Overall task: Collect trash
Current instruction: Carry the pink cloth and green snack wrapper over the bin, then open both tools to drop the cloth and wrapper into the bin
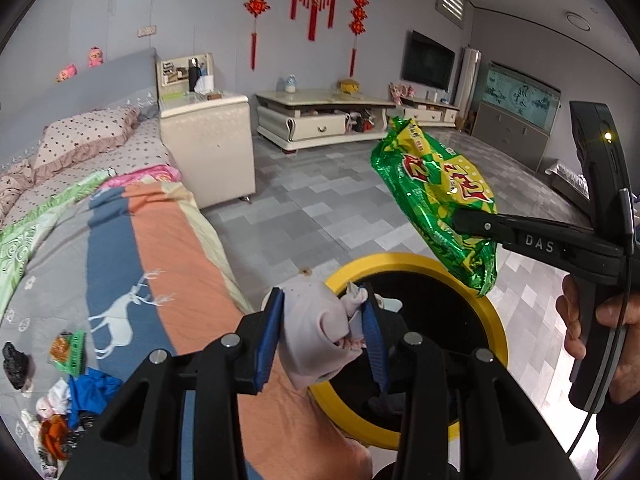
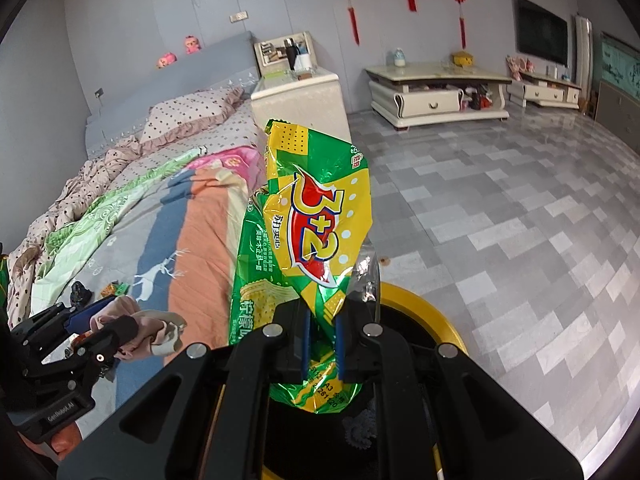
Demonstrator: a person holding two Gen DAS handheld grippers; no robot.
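Observation:
My left gripper [image 1: 324, 332] is shut on a balled pale pink-grey sock [image 1: 316, 328] and holds it at the bed's edge beside the yellow-rimmed bin [image 1: 496, 320]. It also shows in the right wrist view [image 2: 120, 320] with the sock [image 2: 140, 328]. My right gripper [image 2: 320, 344] is shut on a green and yellow snack wrapper [image 2: 312, 216] and holds it above the bin [image 2: 424, 312]. The wrapper [image 1: 436, 196] hangs over the bin's far rim in the left wrist view, pinched by the right gripper [image 1: 472, 222].
The bed [image 1: 120, 240] with a striped deer quilt lies left. More litter and clothes [image 1: 60, 380] sit on its near corner. A cream bedside cabinet [image 1: 208, 140] and TV cabinet [image 1: 320, 120] stand behind. Grey tiled floor [image 2: 520, 220] spreads to the right.

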